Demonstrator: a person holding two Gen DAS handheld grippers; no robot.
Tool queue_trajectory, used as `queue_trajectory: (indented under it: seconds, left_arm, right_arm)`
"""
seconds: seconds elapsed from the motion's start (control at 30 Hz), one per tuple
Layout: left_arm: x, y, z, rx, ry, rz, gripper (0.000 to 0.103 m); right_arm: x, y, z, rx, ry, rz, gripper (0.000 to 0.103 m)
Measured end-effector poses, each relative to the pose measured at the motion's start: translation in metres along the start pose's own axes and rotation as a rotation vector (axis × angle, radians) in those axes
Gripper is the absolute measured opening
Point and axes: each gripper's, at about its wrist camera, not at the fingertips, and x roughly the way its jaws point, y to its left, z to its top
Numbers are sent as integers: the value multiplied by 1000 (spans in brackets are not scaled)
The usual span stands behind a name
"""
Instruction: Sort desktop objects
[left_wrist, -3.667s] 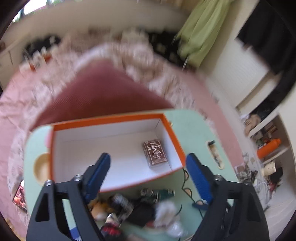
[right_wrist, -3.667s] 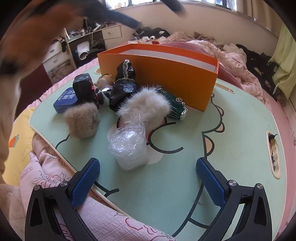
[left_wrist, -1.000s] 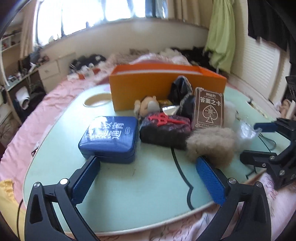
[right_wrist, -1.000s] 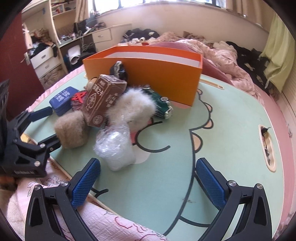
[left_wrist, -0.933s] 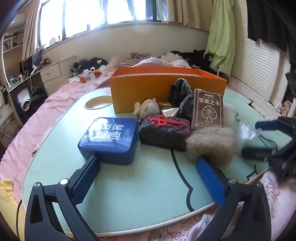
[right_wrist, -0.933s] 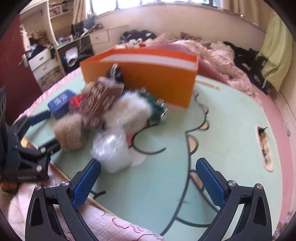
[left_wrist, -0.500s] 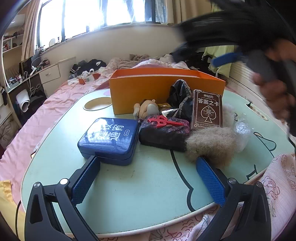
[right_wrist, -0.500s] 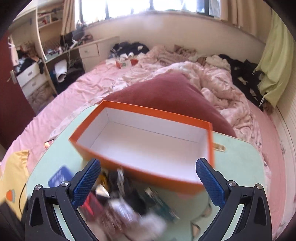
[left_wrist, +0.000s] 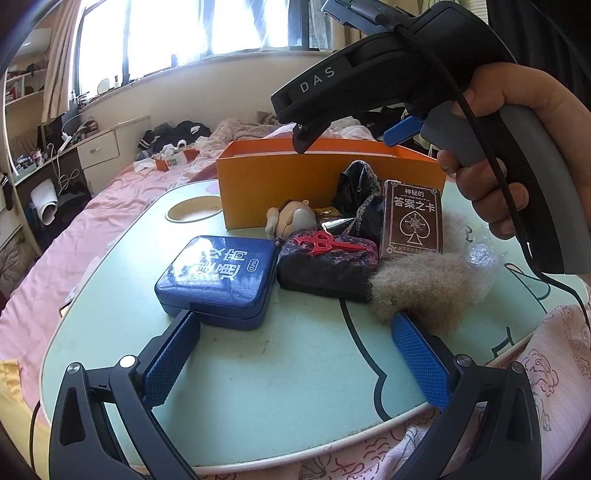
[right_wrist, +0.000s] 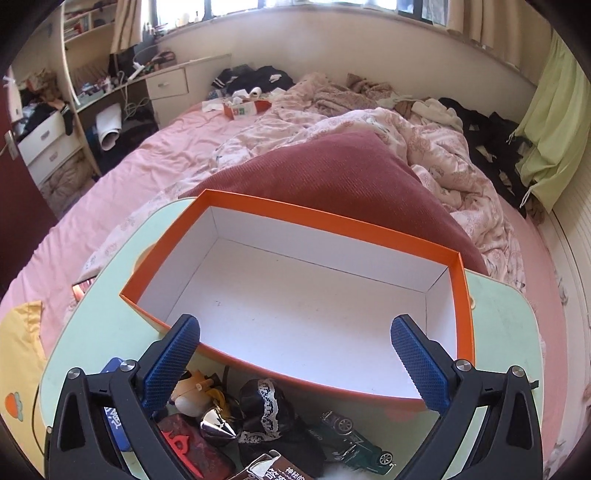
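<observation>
I see the orange box (right_wrist: 458, 295) bare inside. Right gripper (right_wrist: 295, 354) above it, wide open, holding nothing. Left gripper (left_wrist: 295, 354) likewise, near the blue case (left_wrist: 218, 277). Card box (right_wrist: 273, 469) cut off at the near edge.

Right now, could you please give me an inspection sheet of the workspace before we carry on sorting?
Surface: pale green lap table with cartoon lines, resting on a pink bed.
Job's things: orange box, inside empty; blue case, brown card box, dark pouch with red clip, grey fur ball, small doll, green toy car, all outside the box.
Clutter: crinkled clear plastic beside the fur ball.
Grippers: left hand-held gripper open, low over the table; right hand-held gripper open above the box.
Cables: black cable on the right tool.
Surroundings: rumpled bedding, desk drawers.
</observation>
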Motion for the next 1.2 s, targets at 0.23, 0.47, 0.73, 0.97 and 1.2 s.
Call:
queue_trajectory:
  seconds: [0.23,0.47,0.73,0.97,1.2]
  left_arm:
    - [0,0,0,0,0,-1,103]
    - [0,1,0,0,-1,-1,103]
    - [-1,-1,0,1,-2,-1,103]
    - [-1,-1,-1,2,-3,-2,103]
    - [-2,-3,-1,2,-3,-1,103]
  right_arm:
    - [-33,-7,-7,9,-127,102,103]
    - [-102,-38,-61,-25,-288,186,103]
    - [-99,-73,-147,-38,-178,201,103]
    - [-63,-52,-171,-104,-45,116,103]
    - [-52,-62,-172,-67,-5,138,103]
